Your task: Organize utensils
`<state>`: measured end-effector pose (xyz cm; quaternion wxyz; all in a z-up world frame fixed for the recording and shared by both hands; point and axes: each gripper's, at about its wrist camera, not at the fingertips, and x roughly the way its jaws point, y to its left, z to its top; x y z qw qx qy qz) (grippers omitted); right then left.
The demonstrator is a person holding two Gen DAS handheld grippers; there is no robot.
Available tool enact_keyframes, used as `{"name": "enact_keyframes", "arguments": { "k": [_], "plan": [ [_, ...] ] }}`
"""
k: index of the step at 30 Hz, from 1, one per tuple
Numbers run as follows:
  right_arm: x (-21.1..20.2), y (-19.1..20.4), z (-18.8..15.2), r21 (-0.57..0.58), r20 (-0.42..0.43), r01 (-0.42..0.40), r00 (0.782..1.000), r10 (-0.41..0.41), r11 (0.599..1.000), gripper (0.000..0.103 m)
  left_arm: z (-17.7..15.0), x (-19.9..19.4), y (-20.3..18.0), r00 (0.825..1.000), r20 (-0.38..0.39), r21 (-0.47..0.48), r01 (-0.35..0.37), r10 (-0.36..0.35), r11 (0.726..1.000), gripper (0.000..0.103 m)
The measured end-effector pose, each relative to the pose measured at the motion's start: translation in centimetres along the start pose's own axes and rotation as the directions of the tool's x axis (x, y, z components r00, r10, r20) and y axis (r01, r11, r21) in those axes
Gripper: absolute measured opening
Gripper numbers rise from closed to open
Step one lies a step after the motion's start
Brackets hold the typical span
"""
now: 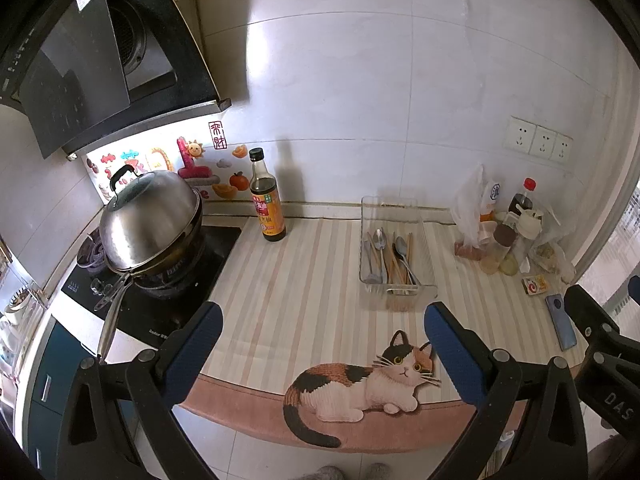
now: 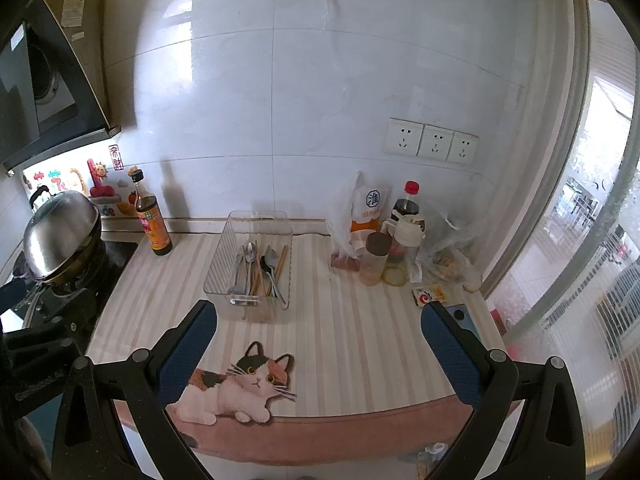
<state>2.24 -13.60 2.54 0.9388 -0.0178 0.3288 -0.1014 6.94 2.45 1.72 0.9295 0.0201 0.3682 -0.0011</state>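
Note:
A clear plastic utensil tray stands on the striped counter mat. Several metal spoons and wooden chopsticks lie inside it. It also shows in the right wrist view, with spoons and chopsticks inside. My left gripper is open and empty, held back from the tray above the counter's front edge. My right gripper is open and empty, also short of the tray. The right gripper shows at the right edge of the left wrist view.
A dark sauce bottle stands left of the tray. A lidded wok sits on the stove at left. Bottles, jars and bags crowd the right back corner. A phone and a small box lie at right. A cat picture marks the mat's front.

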Motion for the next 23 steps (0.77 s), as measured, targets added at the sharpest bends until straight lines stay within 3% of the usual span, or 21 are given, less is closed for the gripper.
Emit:
{"name": "enact_keyframes", "arguments": {
  "k": [23],
  "plan": [
    [1.0,0.0,0.6,0.002,-0.007,0.001,1.0,-0.001,1.0,0.103,0.2,0.2,0.0,1.0,-0.002,0.0,0.0,0.0,1.0,0.103]
  ]
}}
